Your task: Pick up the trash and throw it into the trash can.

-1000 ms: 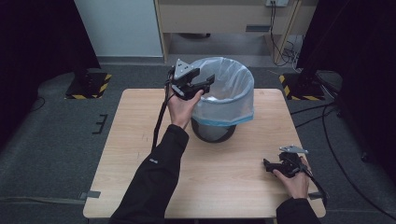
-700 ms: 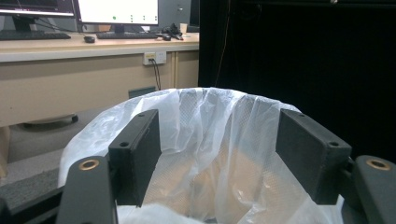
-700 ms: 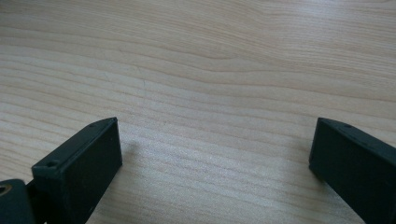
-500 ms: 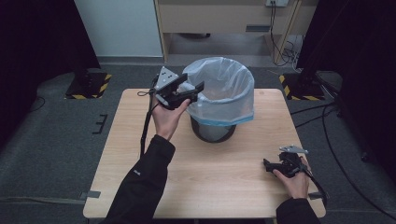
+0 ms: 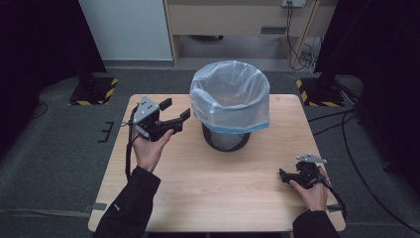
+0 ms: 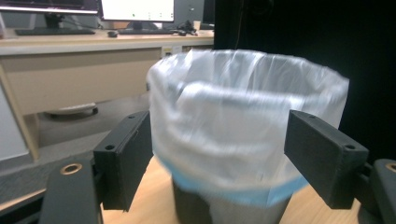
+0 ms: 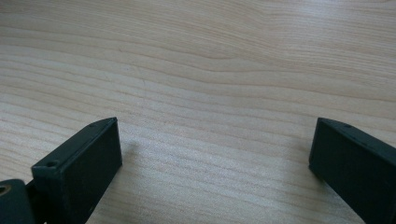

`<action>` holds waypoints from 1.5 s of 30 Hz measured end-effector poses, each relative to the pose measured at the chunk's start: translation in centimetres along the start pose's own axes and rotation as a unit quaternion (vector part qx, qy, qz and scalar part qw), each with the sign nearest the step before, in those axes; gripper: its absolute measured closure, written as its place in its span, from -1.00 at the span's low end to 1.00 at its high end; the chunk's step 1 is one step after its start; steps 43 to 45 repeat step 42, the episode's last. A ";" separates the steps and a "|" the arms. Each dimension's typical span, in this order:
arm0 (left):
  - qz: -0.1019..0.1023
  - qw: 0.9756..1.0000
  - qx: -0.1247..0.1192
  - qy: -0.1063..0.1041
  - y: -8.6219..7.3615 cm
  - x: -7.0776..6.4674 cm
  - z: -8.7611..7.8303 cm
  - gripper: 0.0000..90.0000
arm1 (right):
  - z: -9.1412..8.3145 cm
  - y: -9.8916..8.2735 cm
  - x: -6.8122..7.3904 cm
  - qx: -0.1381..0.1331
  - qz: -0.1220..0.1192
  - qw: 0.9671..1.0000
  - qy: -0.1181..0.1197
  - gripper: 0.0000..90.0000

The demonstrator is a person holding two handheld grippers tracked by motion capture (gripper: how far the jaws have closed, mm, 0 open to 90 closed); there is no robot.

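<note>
Lined bin standing mid-table, with both grippers hanging open and empty beside it.

The wooden table (image 5: pixel 198 198) is carrying a dark bin (image 5: pixel 225 141) whose clear liner bag (image 5: pixel 230 96) is folding over the rim. The left gripper (image 5: pixel 173 111) is hovering just beside the bin, jaws spread wide and aiming at the bag. The right gripper (image 5: pixel 287 176) is resting near the table's right front corner, jaws apart over bare wood. Judged risk: a pinch taking too much thin film could be tearing the liner or dragging it off the rim, and a sideways pull could be tipping the light bin.
</note>
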State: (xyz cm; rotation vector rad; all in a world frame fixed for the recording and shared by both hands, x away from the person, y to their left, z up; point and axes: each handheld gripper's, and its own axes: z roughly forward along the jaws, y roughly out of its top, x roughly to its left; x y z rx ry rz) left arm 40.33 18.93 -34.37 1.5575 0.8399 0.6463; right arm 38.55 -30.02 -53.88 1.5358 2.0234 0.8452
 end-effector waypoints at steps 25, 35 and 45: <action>-0.042 0.985 0.156 0.062 -13.6 4.2 -6.0 -0.61 | 0.0 0.0 0.0 0.000 0.000 1.000 0.000 -0.95; -0.044 0.971 0.224 0.076 -18.1 4.6 -6.5 -0.68 | 0.0 0.0 0.0 0.000 0.000 1.000 0.000 -0.95; -0.047 0.961 0.260 0.085 -19.7 5.3 -6.7 -0.69 | 0.0 0.0 0.0 0.000 0.000 1.000 0.000 -0.95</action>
